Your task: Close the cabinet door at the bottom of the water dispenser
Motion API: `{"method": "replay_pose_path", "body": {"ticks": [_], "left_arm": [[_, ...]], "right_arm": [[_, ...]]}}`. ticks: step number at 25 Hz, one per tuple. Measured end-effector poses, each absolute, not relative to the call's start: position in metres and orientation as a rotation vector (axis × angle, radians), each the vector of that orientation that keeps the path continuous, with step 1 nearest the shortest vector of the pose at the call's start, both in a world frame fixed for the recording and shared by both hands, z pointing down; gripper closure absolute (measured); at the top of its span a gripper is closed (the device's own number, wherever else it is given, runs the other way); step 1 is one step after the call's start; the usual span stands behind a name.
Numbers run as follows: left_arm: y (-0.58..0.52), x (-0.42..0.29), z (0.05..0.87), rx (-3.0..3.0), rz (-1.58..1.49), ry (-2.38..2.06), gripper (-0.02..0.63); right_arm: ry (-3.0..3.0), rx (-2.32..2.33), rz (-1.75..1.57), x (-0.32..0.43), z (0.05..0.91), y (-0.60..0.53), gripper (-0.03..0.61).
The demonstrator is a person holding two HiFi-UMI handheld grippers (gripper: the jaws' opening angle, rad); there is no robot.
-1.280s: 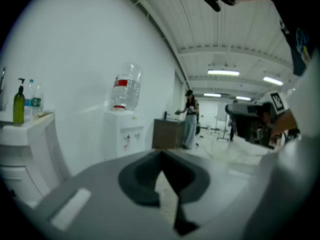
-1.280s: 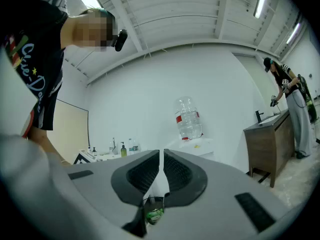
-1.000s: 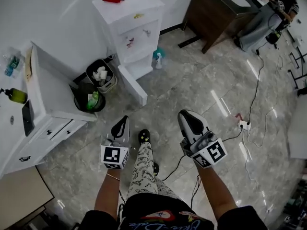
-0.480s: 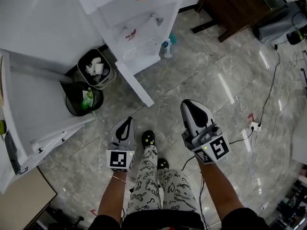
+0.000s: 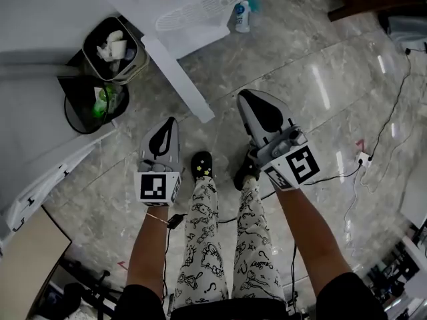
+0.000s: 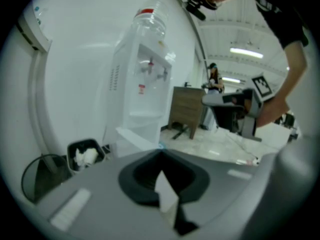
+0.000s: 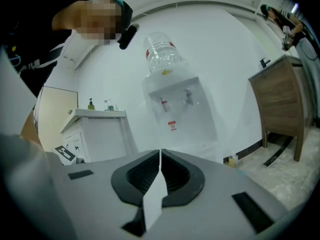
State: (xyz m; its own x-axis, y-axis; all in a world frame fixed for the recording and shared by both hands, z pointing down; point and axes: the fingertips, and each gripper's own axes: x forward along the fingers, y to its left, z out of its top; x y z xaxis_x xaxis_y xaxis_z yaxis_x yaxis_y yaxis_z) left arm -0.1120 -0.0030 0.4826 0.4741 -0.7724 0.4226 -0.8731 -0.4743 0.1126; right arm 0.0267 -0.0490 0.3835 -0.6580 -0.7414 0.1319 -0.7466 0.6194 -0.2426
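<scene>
The white water dispenser (image 5: 200,5) stands at the top of the head view, and its bottom cabinet door (image 5: 179,79) swings open toward me as a narrow white slab. The left gripper (image 5: 169,123) is shut and empty, just below and left of the door's free end. To the right of that end, the right gripper (image 5: 245,97) is shut and empty too. In the left gripper view the dispenser (image 6: 142,84) rises ahead with the open door (image 6: 135,138) at its foot. The right gripper view shows the dispenser (image 7: 177,111) with its bottle (image 7: 161,51); the gripper's body hides the door.
A bin of white rubbish (image 5: 112,45) and a black bin (image 5: 90,104) stand left of the door, by a white cabinet (image 5: 40,159). A spray bottle (image 5: 241,15) stands right of the dispenser. A power strip (image 5: 363,157) and cables lie on the floor. My feet (image 5: 201,165) stand between the grippers.
The head view has tipped down and moved in: the dispenser and bins have slid up the frame. Both grippers are now close to the door's free end, still shut.
</scene>
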Motion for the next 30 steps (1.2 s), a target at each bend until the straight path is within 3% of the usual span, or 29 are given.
{"method": "replay_pose_path", "body": {"ticks": [12,30], "left_arm": [[-0.009,-0.104,0.562,2.284,0.526,-1.402,0.612],[-0.079,-0.022,0.563,2.317,0.452,-1.394,0.614]], "right_arm": [[-2.836,1.073,0.529,0.005,0.447,-0.091,0.560],[-2.832,0.965,0.499,0.041,0.467,-0.135,0.561]]}}
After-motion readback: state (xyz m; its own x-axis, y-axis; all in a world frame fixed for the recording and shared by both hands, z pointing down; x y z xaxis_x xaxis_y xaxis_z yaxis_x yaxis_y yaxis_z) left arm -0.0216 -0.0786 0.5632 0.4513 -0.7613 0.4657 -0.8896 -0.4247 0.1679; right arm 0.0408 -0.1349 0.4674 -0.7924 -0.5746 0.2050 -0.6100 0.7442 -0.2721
